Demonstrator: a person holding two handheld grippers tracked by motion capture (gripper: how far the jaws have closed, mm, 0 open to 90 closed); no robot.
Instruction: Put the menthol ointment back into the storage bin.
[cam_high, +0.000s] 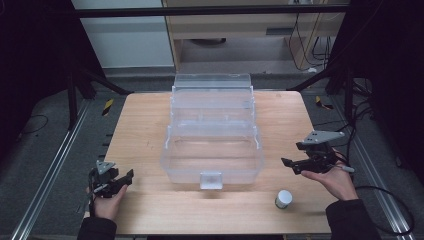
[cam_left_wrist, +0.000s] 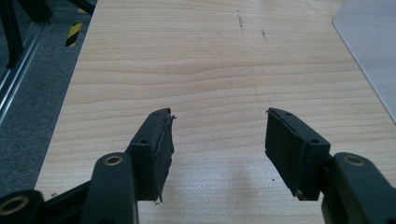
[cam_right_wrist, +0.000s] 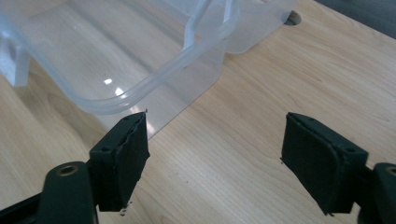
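High view: white jar (cam_high: 283, 198) near right hand-held gripper (cam_high: 292, 165), apart.

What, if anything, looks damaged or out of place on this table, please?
The pad on one finger of the left gripper looks frayed and peeling at its edges. Otherwise the clear box stands open and square, the small white-capped jar upright.

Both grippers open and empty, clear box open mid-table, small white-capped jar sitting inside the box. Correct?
Not quite: the jar is not in the clear box. The high view shows it standing on the table, outside the box, near the right gripper. The rest holds: both the right and the left gripper are open and empty.
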